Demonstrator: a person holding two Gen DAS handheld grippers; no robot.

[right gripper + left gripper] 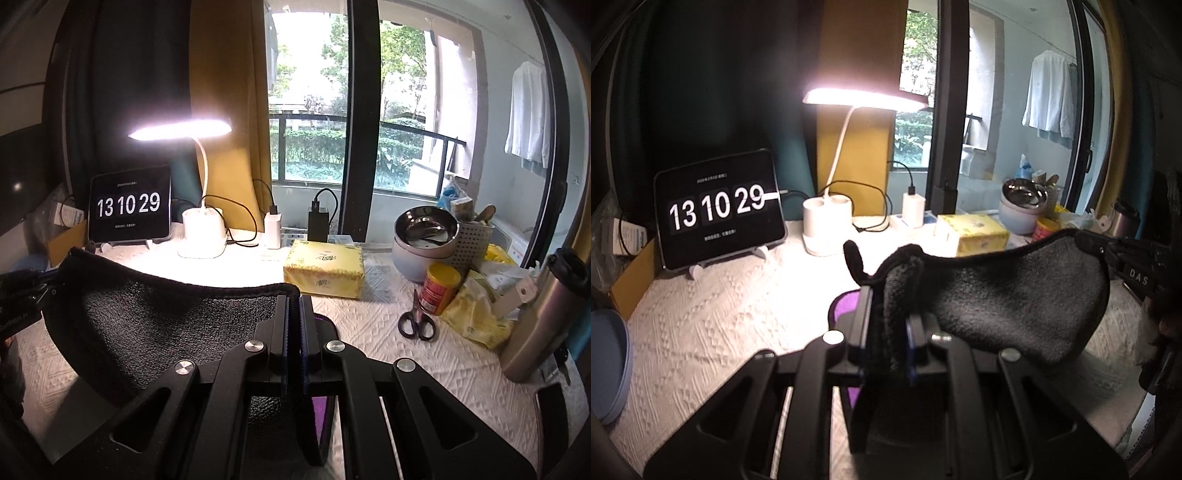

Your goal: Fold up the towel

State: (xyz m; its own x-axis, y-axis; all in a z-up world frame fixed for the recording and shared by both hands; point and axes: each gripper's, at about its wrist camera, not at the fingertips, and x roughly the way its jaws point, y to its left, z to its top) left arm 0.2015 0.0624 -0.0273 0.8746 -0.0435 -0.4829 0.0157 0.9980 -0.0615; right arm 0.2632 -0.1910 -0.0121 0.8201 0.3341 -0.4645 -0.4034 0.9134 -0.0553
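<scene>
A dark grey towel (1015, 299) with a black hem hangs stretched in the air between my two grippers, above the white textured table cover (713, 306). My left gripper (886, 295) is shut on one corner of it, with a bunch of cloth between its fingers. My right gripper (294, 299) is shut on the other corner, and the towel (155, 321) sags away to the left toward the left gripper (26, 291). In the left wrist view the right gripper (1108, 247) shows at the far right, clamped on the hem. A purple piece (846, 306) shows under the towel.
At the back stand a tablet clock (129, 206), a lit desk lamp (201, 236), chargers and a yellow tissue box (323, 267). To the right are scissors (415, 321), a red can (439, 284), bowls (424, 236), yellow packets and a steel flask (543, 317). A blue plate (609, 365) lies at the left.
</scene>
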